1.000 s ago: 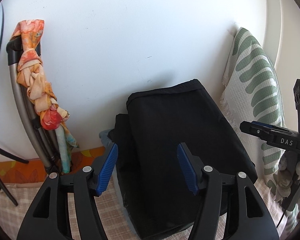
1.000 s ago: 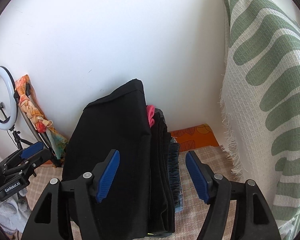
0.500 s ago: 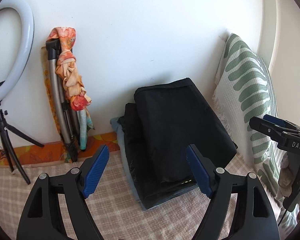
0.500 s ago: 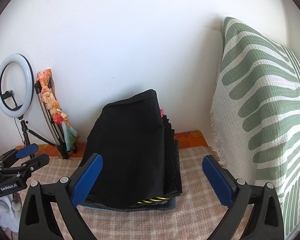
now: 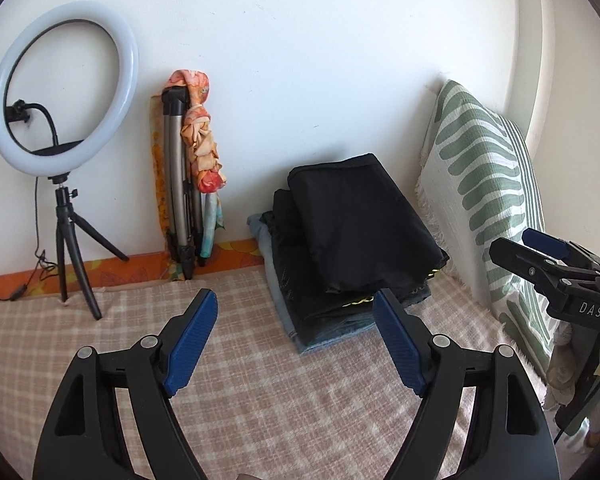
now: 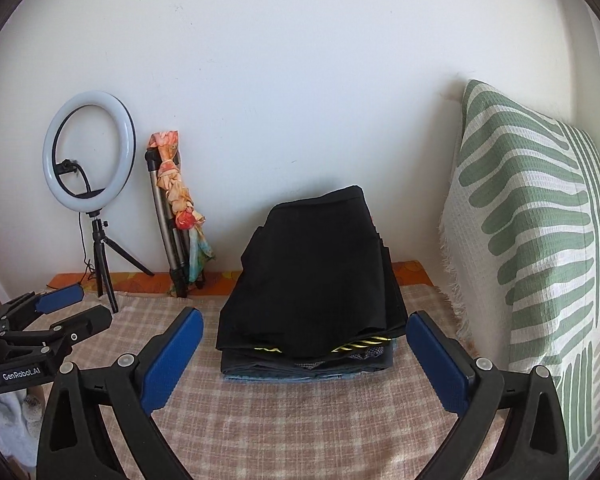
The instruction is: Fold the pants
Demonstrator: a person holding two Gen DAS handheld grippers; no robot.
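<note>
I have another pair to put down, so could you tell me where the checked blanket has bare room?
Bare checked blanket lies before the folded stack, between the open right gripper and left gripper. It is crowded beside the pillow and the ring light.

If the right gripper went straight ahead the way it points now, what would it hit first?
Most likely the front edge of the folded black pants on the clothes stack; the open right gripper frames it head-on. Depth is unclear.
</note>
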